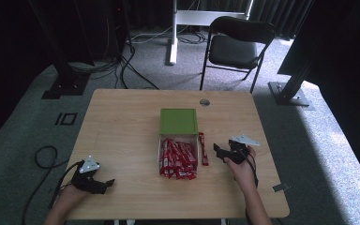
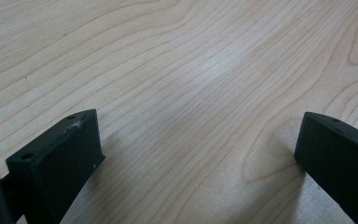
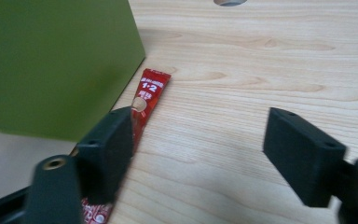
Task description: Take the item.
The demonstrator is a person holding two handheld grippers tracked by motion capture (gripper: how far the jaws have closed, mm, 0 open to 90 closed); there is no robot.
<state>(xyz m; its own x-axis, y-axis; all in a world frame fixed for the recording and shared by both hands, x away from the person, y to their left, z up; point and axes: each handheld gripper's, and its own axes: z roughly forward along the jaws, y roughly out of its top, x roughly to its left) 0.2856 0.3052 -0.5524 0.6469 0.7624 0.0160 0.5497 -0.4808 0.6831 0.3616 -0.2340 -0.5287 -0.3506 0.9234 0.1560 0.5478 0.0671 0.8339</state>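
Note:
A green box lid (image 1: 178, 121) stands at the table's middle, with a pile of red sachets (image 1: 177, 159) in the clear tray in front of it. One red sachet (image 1: 203, 149) lies alone on the wood just right of the tray. My right gripper (image 1: 223, 152) is a little to the right of that sachet, jaws wide apart with nothing between them. In the right gripper view the lone sachet (image 3: 145, 100) lies beside the green lid (image 3: 51, 60), partly behind the left jaw of my right gripper (image 3: 198, 140). My left gripper (image 1: 102, 185) rests open near the front left corner, with bare wood between its jaws (image 2: 196, 154).
The wooden table (image 1: 122, 122) has a round cable hole (image 1: 205, 102) near its far edge. A black folding chair (image 1: 236, 47) and a white desk leg (image 1: 173, 33) stand beyond the table. Cables lie on the grey carpet at the left.

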